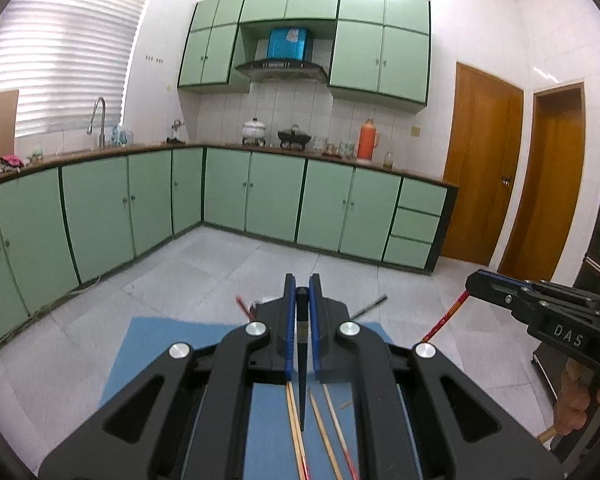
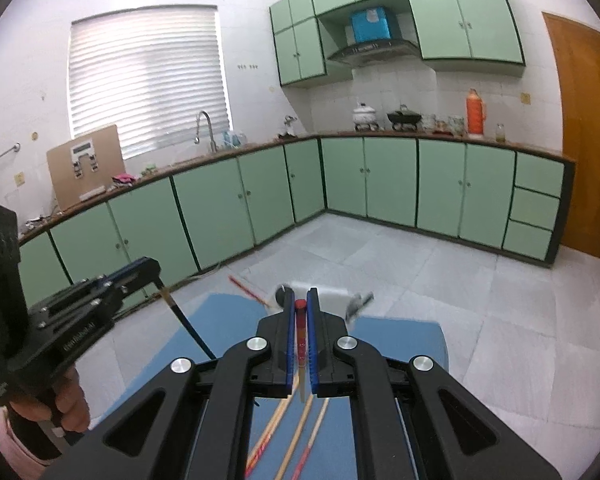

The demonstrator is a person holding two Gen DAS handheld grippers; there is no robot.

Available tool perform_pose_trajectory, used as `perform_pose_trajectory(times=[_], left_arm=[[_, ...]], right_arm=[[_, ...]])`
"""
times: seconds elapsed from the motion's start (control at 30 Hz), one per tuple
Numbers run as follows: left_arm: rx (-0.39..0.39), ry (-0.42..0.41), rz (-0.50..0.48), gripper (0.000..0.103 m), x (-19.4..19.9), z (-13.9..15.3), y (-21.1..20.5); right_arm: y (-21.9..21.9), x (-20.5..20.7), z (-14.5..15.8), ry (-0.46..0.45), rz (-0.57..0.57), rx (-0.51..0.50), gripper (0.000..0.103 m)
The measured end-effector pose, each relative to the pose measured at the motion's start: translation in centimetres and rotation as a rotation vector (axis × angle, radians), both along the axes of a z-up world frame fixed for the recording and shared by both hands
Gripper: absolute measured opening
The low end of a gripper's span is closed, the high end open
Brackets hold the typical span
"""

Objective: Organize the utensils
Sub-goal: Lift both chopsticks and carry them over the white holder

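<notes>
Chopsticks go up two at a time over the blue mat (image 1: 160, 344) — the left gripper (image 1: 302, 300) is clamped on a dark chopstick (image 1: 302, 384), the right gripper (image 2: 300, 308) on a red-tipped chopstick (image 2: 301, 344), each hanging point-down between the fingers. More loose chopsticks (image 1: 332, 432) lie on the mat below, and a white holder (image 2: 328, 294) stands at its far edge. The risk, by the look of it — either thin stick, pinched near one end, pivots or slips out during the carry.
</notes>
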State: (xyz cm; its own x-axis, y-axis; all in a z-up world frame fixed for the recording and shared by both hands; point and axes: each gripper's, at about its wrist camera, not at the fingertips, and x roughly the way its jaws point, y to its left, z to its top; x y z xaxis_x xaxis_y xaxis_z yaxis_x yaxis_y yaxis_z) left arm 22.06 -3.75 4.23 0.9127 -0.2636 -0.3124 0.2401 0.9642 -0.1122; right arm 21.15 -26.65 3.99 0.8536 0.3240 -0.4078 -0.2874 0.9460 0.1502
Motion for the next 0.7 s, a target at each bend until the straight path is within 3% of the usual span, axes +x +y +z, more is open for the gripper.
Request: perform_pose_trajectory(times=[0.4,0.53,0.7], left_arm=[[0.0,-0.175,0.036,0.006,6.1,6.3,-2.3],[0.021,-0.194,0.055,0.006,9.3,6.2,-3.4],[0.046,-0.161,0.084,0.006,13.2,3.3,-4.1]], right_arm=[[0.6,7.2,5.3,-0.101,-0.036,-0.016,0.005],[0.7,10.3,4.8,-0.09,-0.059,-0.027,0.005],[1.0,14.1,2.2,-0.04,-0.07,-0.029,0.005]])
